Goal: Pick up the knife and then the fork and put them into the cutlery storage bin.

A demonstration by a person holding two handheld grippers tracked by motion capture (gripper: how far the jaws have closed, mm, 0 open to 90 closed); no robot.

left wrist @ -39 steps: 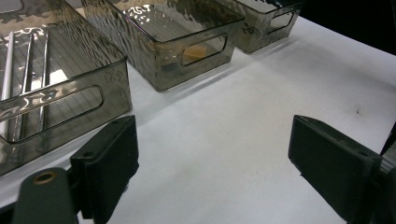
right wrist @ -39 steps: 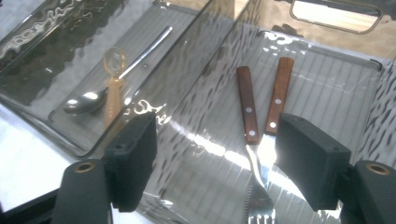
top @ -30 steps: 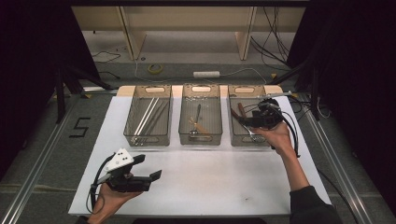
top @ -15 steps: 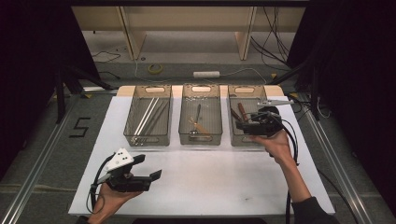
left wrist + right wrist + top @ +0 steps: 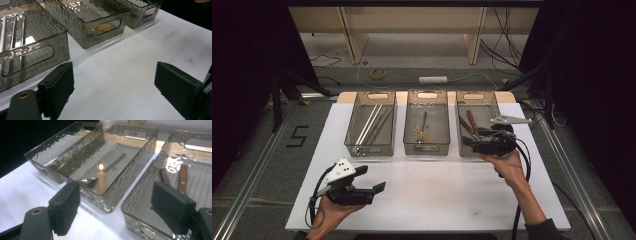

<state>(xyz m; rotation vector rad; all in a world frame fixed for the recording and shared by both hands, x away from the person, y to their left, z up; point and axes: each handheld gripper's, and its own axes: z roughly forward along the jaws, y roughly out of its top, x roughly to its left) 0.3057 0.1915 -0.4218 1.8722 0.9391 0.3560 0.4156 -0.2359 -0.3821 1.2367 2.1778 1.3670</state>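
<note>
My right gripper [image 5: 469,142] hangs over the near end of the right bin [image 5: 499,102], on the side by the middle bin [image 5: 427,150]. Its fingers [image 5: 66,205] have just been opening and now stand wide apart with nothing between them. Two brown-handled utensils [image 5: 468,122] lie in the right bin, just past the gripper; along my right fingers I see their handles [image 5: 183,178] side by side on the bin floor. The middle bin holds a spoon [image 5: 102,171] and a small orange-handled piece [image 5: 101,183]. The left bin [image 5: 371,149] holds thin metal rods [image 5: 371,122].

My left gripper [image 5: 379,187] sits low over the tabletop [image 5: 437,185], near its front edge and well apart from the bins. Its fingers [image 5: 58,86] are spread wide too, holding nothing, with only the white surface between them.
</note>
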